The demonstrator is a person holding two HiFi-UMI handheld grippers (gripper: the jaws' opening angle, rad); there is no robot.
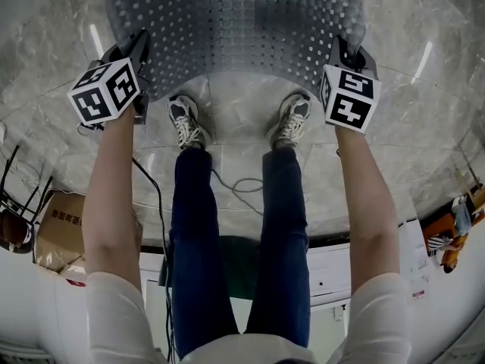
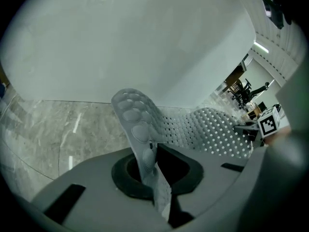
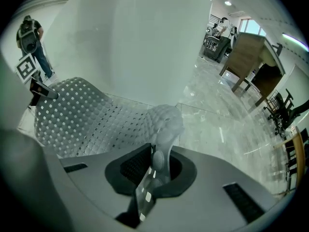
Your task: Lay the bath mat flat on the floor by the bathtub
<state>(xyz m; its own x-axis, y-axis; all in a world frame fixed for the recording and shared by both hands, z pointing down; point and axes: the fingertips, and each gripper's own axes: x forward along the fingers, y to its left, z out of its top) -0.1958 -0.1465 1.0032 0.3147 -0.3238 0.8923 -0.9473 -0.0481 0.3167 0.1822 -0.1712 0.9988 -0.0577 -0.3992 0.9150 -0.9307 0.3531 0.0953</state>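
Both claws are closed on the mat. The left claw pinches one near corner and the right claw the other, and in each gripper view the thin edge goes straight down between the jaws. The mat hangs from these two corners in front of me, over the floor. It spreads away from my shoes toward a big white rounded wall that I take for the tub. Whether its far part already lies on the floor I cannot tell.

Several things could go wrong, as I judge it. First, each grip is only on a narrow bit of the edge, so a pull to one side could let one corner slip out, and the mat would fall skew. Second, the corners are bent over at the jaws; if I release them so, they may remain curled and the mat will not lie flat. Third, the near edge is close to my shoes, so it could land on the toes if I do not step back. Also the middle sags between the claws and could make a fold when it meets the floor.

The mat is grey and soft, a little see-through, with regular rows of small square holes. Near the corners it has round bumps instead of holes. Between the claws its near edge makes an arc.
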